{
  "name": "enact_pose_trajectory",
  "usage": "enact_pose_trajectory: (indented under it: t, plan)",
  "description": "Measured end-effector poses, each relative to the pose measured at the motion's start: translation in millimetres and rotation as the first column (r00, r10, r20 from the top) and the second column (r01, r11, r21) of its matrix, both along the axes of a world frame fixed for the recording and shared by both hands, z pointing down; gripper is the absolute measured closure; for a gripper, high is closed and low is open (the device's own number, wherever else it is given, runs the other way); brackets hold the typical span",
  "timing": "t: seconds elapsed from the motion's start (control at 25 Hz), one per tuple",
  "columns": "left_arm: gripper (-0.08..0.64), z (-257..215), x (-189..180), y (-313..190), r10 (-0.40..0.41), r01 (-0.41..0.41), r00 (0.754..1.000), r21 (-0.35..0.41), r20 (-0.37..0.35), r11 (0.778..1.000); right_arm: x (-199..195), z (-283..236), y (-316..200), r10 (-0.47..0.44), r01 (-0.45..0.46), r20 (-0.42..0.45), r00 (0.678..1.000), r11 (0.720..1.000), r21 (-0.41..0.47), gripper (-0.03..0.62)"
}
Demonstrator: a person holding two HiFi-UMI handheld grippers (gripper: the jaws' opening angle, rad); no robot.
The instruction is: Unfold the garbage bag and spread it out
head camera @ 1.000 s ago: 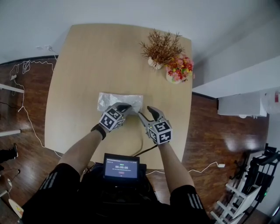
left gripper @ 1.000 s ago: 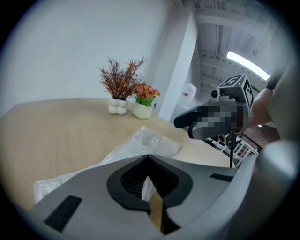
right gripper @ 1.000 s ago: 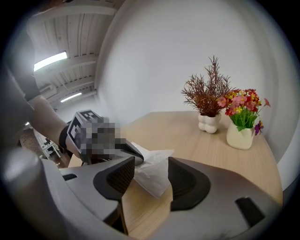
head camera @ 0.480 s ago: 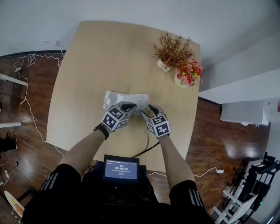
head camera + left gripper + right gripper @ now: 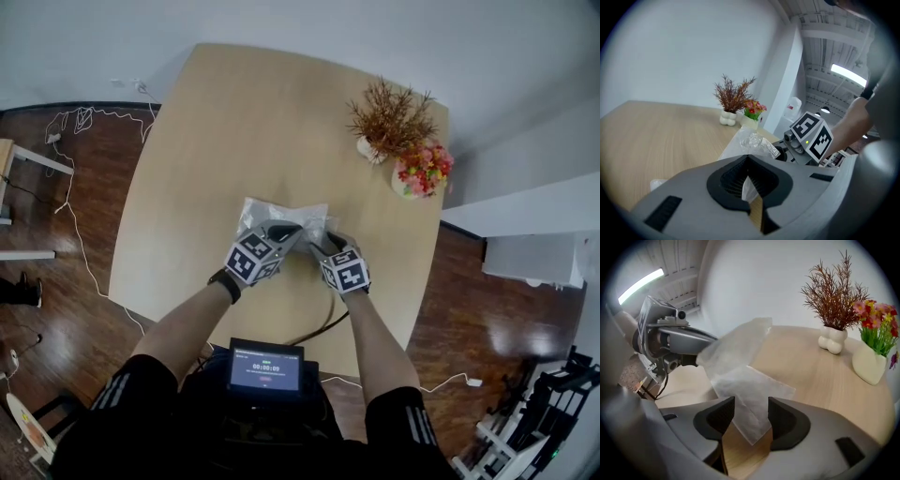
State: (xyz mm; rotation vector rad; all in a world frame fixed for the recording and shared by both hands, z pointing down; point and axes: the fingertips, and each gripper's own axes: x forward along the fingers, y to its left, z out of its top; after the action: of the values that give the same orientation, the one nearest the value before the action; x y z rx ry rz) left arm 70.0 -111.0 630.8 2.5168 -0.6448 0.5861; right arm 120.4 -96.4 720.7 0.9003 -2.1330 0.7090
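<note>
The left hand-held gripper (image 5: 747, 180) is clamped on the garbage bag (image 5: 740, 376): its jaws are together, and a thin strip of film is pinched between the pads. By this grip one edge of the bag is held raised off the tabletop (image 5: 216, 131). The raised edge is judged to serve as an anchor, so that the folded layers can be drawn apart against it.

The right hand-held gripper (image 5: 751, 416) is held with its jaws apart, angled down over the bag. A loose corner of a lower layer lies between the pads, and neither pad is seen to press on it. This placement is judged to be the approach to a second grip, opposite the first, from which the layers could be pulled apart.

The bag is located near the middle of the tabletop, toward the person's edge, directly under both grippers. It is a whitish, translucent, thin film, creased and crumpled where it is lifted. It is not yet spread: a flat, roughly rectangular folded part rests on the wood, and an upper sheet rises from it to the left jaws. The two vases (image 5: 412, 178) stand well apart from it, toward the far right corner.
</note>
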Motion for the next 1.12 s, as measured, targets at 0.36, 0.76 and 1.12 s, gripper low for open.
enact_pose_trajectory:
  t: [0.36,0.76,1.12]
  plan:
    - [0.559,-27,-53,-16,-0.09,0.092,0.995,0.043,-0.03,0.995,-7,0,4,-0.045,0.047,-0.105,0.993,0.999,0.015,0.362]
    - [0.56,-47,-158,-44,-0.234,0.232,0.972,0.099,0.006,0.968,-7,0,4,-0.032,0.034,-0.112,0.993,0.999,0.013,0.362]
    - [0.56,-32,-254,-58,-0.363,0.354,0.926,0.093,0.102,0.931,-5,2,3,-0.016,0.017,-0.112,0.994,1.0,0.013,0.365]
